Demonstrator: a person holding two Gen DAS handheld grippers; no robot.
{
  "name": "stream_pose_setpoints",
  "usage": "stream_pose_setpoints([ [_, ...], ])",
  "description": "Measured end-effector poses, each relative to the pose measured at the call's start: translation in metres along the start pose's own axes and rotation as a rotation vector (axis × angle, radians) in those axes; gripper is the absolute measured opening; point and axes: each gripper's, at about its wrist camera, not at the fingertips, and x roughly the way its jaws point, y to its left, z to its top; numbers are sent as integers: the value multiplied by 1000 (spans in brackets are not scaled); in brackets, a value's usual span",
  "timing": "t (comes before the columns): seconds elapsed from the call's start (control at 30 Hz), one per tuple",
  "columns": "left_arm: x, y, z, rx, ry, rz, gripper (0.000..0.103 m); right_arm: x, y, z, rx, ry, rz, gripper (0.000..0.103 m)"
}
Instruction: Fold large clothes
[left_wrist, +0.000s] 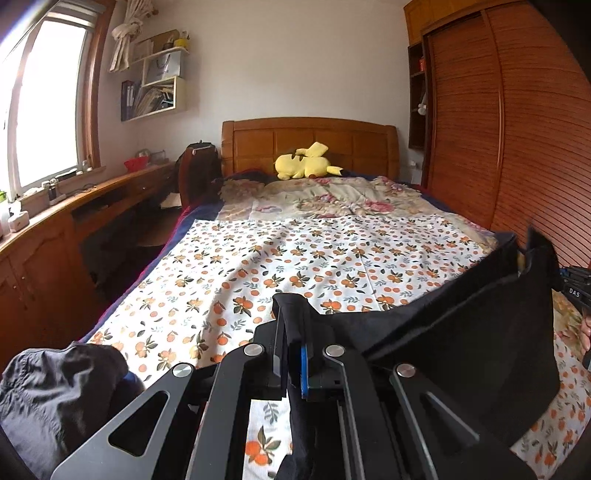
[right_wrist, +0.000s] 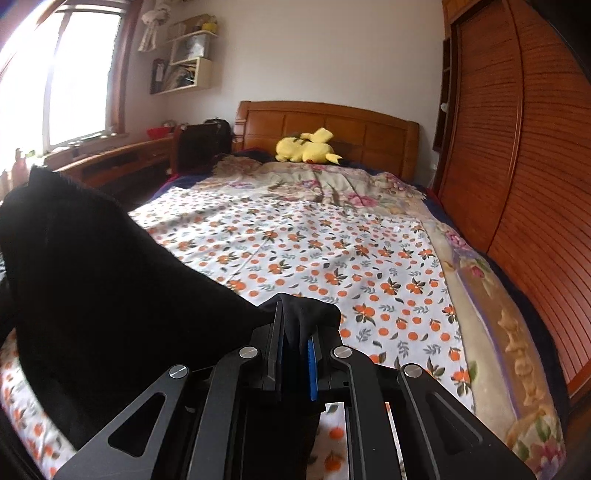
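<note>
two grippers, each pinching one black garment (left_wrist: 461, 332) over a bed. left to right:

at 8 o'clock of the left wrist view, a crumpled dark grey garment (left_wrist: 55, 398) lies on the orange-print sheet (left_wrist: 258, 266). left gripper (left_wrist: 291, 354): jaws pressed together on a fold of the black cloth, which sticks up past the fingertips at 12 o'clock of the claw. from there the cloth spans toward 3 o'clock, hanging in a sagging band above the sheet, its far edge raised near the frame's right rim.

right wrist view: same black garment fills 9 o'clock, draped from upper left down to the right gripper (right_wrist: 295, 350), whose jaws are clamped on a bunched fold; blue pad (right_wrist: 313, 369) visible just beside the cloth.

far field, both views: floral quilt (left_wrist: 325, 195) at 12 o'clock, yellow plush toy (left_wrist: 303, 162) against the wooden headboard (left_wrist: 310, 140); window (left_wrist: 48, 110) at 10 o'clock, slatted wardrobe doors (left_wrist: 498, 129) at 2 o'clock.
</note>
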Motion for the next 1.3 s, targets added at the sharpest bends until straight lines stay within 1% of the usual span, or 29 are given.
stream_pose_setpoints([
  [0.13, 24, -1, -3, 6, 15, 2, 5, 36, -3, 1, 14, 35, -6, 9],
  [0.27, 44, -6, -10, 16, 31, -7, 6, 63, -3, -7, 13, 65, 1, 10],
  [0.33, 50, -9, -15, 29, 36, 1, 8, 72, 0, -11, 14, 70, 6, 10],
  [0.43, 59, -11, -22, 35, 49, 2, 13, 83, 4, -15, 14, 78, 7, 11],
  [0.47, 60, -11, -24, 32, 55, -5, 18, 86, 5, -16, 17, 80, 11, 12],
  [0.5, 61, -11, -27, 27, 61, -11, 28, 88, 6, -17, 20, 82, 15, 15],
  [0.53, 61, -11, -30, 28, 60, 0, 39, 89, 6, -16, 24, 85, 18, 19],
  [0.57, 59, -12, -32, 31, 52, 11, 65, 90, 8, -17, 26, 85, 24, 22],
  [0.6, 58, -12, -35, 31, 43, 17, 78, 91, 10, -17, 20, 84, 26, 23],
  [0.63, 55, -12, -38, 26, 32, 8, 78, 91, 12, -17, 16, 85, 27, 31],
  [0.67, 53, -12, -40, 21, 34, -1, 78, 92, 14, -16, 14, 88, 29, 44],
  [0.7, 52, -13, -43, 14, 42, -14, 78, 92, 16, -17, 12, 89, 27, 51],
  [0.73, 51, -15, -45, 12, 46, -23, 79, 90, 18, -16, 6, 76, 1, 67],
  [0.77, 49, -16, -49, 10, 50, -35, 79, 86, 19, -15, -5, 52, -33, 70],
  [0.83, 46, -20, -57, 8, 57, -56, 80, 84, 19, -14, -13, 47, -36, 70],
  [0.97, 38, -34, -82, 11, 73, -102, 83, 81, 22, -18, -27, 81, -20, 70],
  [1.03, 33, -42, -96, 18, 84, -127, 83, 76, 26, -25, -37, 101, -4, 70],
  [1.1, 31, -48, -108, 24, 93, -143, 83, 66, 32, -37, -43, 119, 20, 68],
  [1.2, 27, -59, -128, 26, 114, -178, 83, 51, 45, -54, -66, 147, 43, 60],
  [1.3, 23, -71, -143, 47, 121, -196, 83, 33, 60, -68, -84, 152, 90, 55],
])
